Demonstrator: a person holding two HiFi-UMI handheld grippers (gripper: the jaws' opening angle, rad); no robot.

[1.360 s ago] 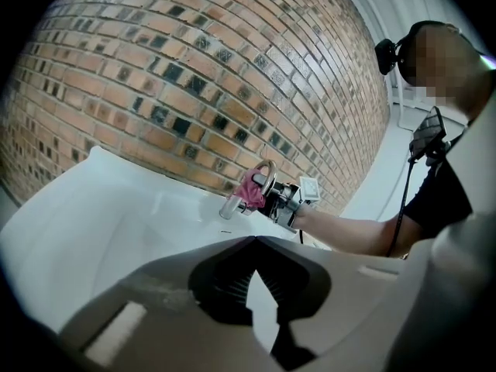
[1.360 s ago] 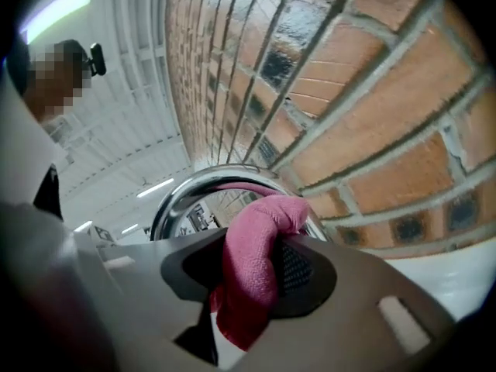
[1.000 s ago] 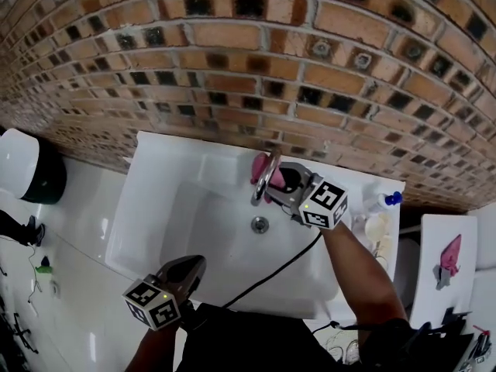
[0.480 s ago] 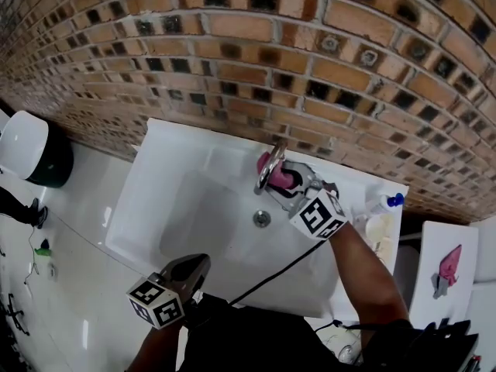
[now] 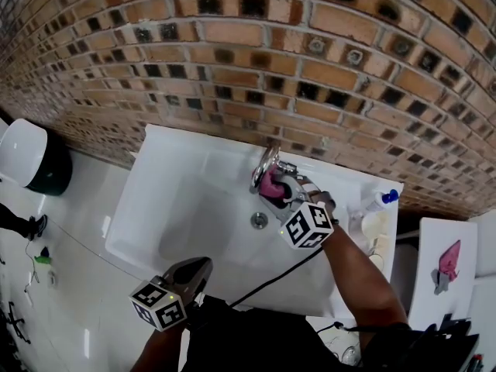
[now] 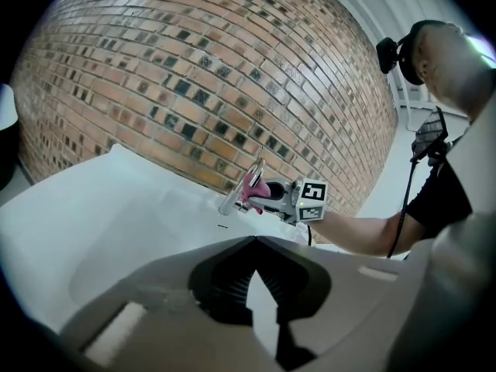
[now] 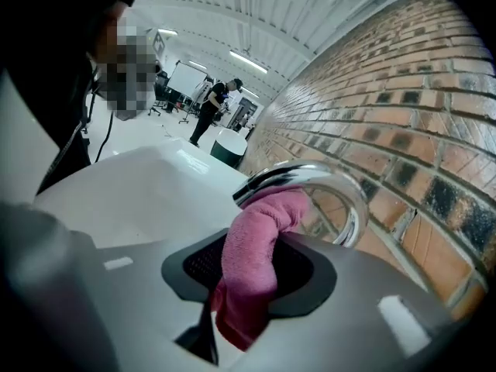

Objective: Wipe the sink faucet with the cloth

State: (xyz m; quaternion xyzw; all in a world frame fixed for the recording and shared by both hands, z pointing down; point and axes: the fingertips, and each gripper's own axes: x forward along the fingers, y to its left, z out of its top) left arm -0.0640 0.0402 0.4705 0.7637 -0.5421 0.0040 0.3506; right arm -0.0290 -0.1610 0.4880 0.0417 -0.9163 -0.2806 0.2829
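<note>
The right gripper (image 5: pixel 277 192), clamped on the pink terry cloth (image 5: pixel 269 183), has drawn back toward the person. Its marker cube (image 5: pixel 308 225) now sits lower and further left than a second ago. The cloth has slid from the upper part of the curved chrome faucet (image 5: pixel 264 163) down under its arch.

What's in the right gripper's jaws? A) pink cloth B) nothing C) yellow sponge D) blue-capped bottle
A: the right gripper is shut on a pink cloth, whose free end presses up against the underside of the chrome faucet.
</note>
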